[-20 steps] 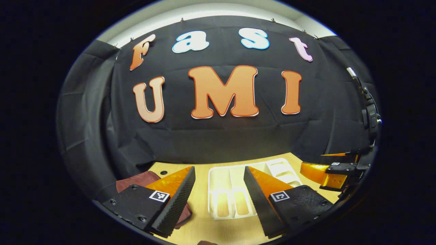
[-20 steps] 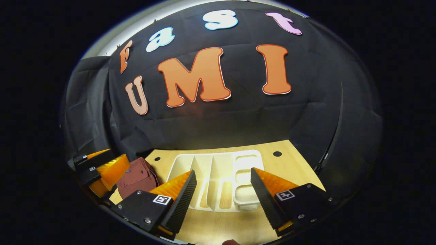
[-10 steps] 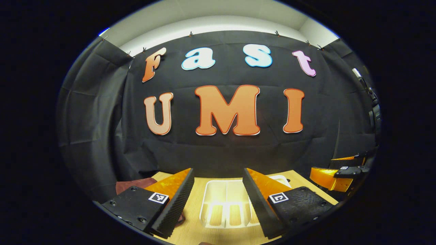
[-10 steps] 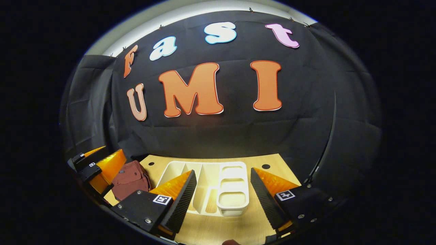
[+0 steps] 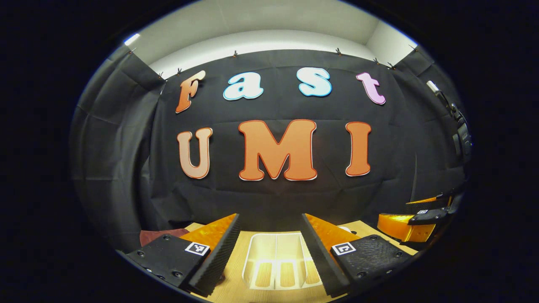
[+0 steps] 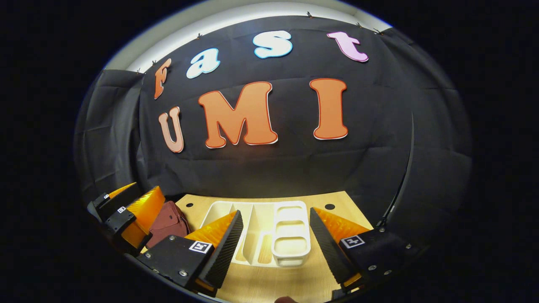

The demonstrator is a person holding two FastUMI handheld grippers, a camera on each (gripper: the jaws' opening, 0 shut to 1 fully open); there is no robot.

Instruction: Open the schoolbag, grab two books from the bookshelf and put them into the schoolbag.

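A dark red schoolbag (image 6: pixel 170 221) lies on the left of the wooden table (image 6: pixel 349 206); its corner (image 5: pixel 162 233) shows behind my left gripper's left finger. I cannot tell if the bag is open. A white divided bookshelf tray (image 6: pixel 219 208) lies flat mid-table, also seen ahead as the tray (image 5: pixel 276 261). No books are visible. My left gripper (image 5: pixel 269 221) hovers open above the table's near side, holding nothing. My right gripper (image 6: pixel 276 214) is open and empty over the tray's near end. Each gripper appears in the other view: left (image 6: pixel 143 198), right (image 5: pixel 398 214).
The black cloth wall (image 6: pixel 294 168) stands right behind the table. Two small holes (image 6: pixel 329 206) mark the tabletop near the back edge. A dark device on a stand (image 5: pixel 461 134) sits at the far right of the left gripper view.
Both views have tilted upward, so the table, tray and bag sit lower and more wall and ceiling show. Both grippers stayed open and empty.
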